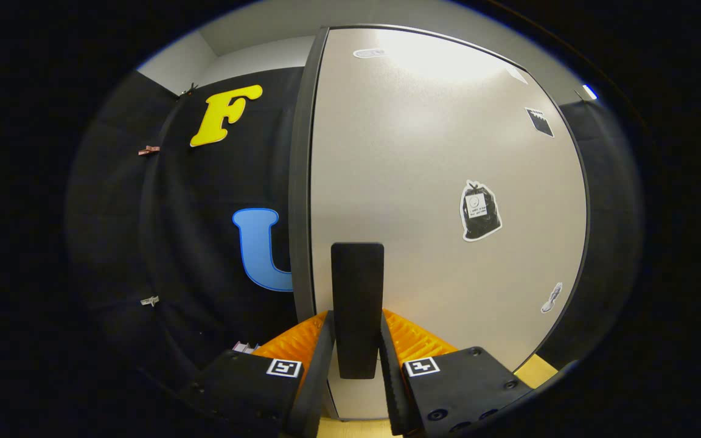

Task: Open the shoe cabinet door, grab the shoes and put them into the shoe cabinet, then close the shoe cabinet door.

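gripper [356,340] clamped on door handle [357,292] | handle between fingers

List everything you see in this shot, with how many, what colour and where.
door: one, light grey with a dark edge, straight ahead of the tongs
handle: one, black, upright on the door, between the fingers
stickers: several, mostly black and white, on the door's face beyond the handle
clips: two, small, on the black cloth wall beside the door
floor: one, pale wood, under the door
tongs: one pair, fingers closed on the handle from both sides
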